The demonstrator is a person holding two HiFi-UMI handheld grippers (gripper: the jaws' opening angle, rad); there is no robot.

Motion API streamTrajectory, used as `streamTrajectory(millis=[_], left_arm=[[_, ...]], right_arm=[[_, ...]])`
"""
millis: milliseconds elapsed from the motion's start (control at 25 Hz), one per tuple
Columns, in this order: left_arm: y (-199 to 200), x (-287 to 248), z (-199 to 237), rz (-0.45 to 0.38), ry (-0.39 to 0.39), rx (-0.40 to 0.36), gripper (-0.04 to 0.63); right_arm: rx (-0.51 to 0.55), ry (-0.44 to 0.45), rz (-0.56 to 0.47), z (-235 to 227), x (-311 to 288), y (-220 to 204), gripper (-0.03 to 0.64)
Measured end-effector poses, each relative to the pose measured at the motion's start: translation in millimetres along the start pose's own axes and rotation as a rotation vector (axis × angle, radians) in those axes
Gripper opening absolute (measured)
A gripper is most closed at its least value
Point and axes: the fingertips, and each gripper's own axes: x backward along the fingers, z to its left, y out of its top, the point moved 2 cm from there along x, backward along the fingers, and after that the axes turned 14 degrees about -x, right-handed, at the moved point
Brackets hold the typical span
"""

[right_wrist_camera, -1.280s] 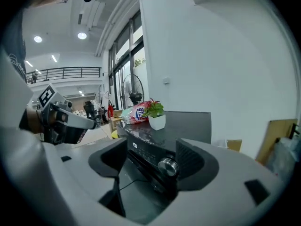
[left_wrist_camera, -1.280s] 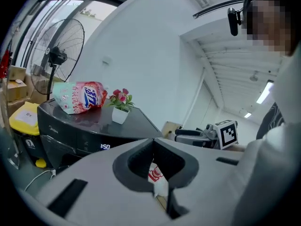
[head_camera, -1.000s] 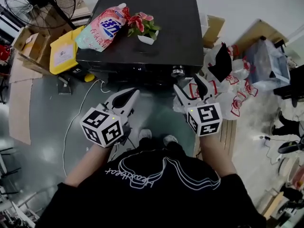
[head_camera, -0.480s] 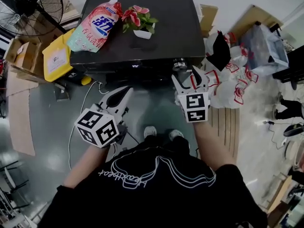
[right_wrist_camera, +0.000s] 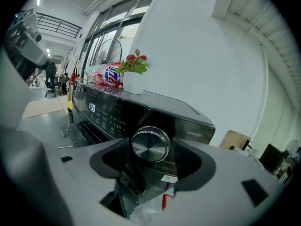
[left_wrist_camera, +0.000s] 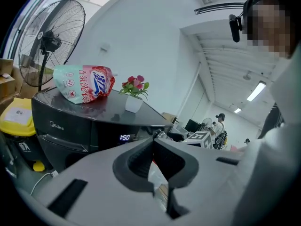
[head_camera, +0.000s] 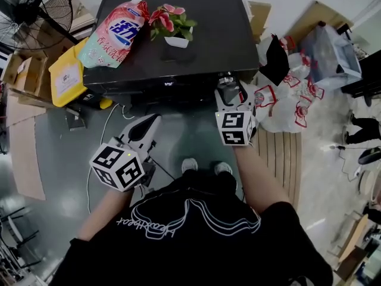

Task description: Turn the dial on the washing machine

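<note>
Right gripper (head_camera: 231, 95): fingers released, jaws wide but just been closing in a little. The round brushed-metal dial (right_wrist_camera: 150, 145) sits between the pads, which are not pressing on it. In my right gripper view both pads flank it with a gap each side.

The dial is on the right end of the front panel of the glossy black washing machine (head_camera: 202, 52), just under the top edge.

Left gripper (left_wrist_camera: 153, 140): jaws clenched tip to tip, nothing in them. It hangs low, in front of the machine's left half and well apart from it. The lit white panel display (left_wrist_camera: 124, 137) is visible beyond its tips.

Containers:
- A small white pot (head_camera: 177, 41) stands upright on the machine top, holding pink-red flowers with green leaves (head_camera: 169, 22).
- A pink-and-teal detergent pouch (head_camera: 113, 34) lies flat at the top's left corner, just beside the pot.
- A yellow plastic canister (head_camera: 64, 76) stands on the floor against the machine's left side; contents can't tell.
- White plastic bags with red print (head_camera: 286, 109) are piled on the floor right of the machine.
</note>
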Motion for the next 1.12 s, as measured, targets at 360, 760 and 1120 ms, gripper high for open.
streamTrajectory(millis=[360, 760, 1120], left_arm=[[-6.6, 1.8, 8.0, 0.018, 0.007, 0.0, 0.003], [-12.6, 6.2, 13.6, 0.024, 0.019, 0.004, 0.003], [-11.1, 4.7, 13.1, 0.026, 0.013, 0.002, 0.004]], right_arm=[[-0.023, -0.054, -0.017, -0.3, -7.6, -9.6, 0.272], [-0.055, -0.074, -0.034, -1.0, -10.1, -10.8, 0.278], [-0.161, -0.04, -0.036, -1.7, -9.7, -10.3, 0.278]])
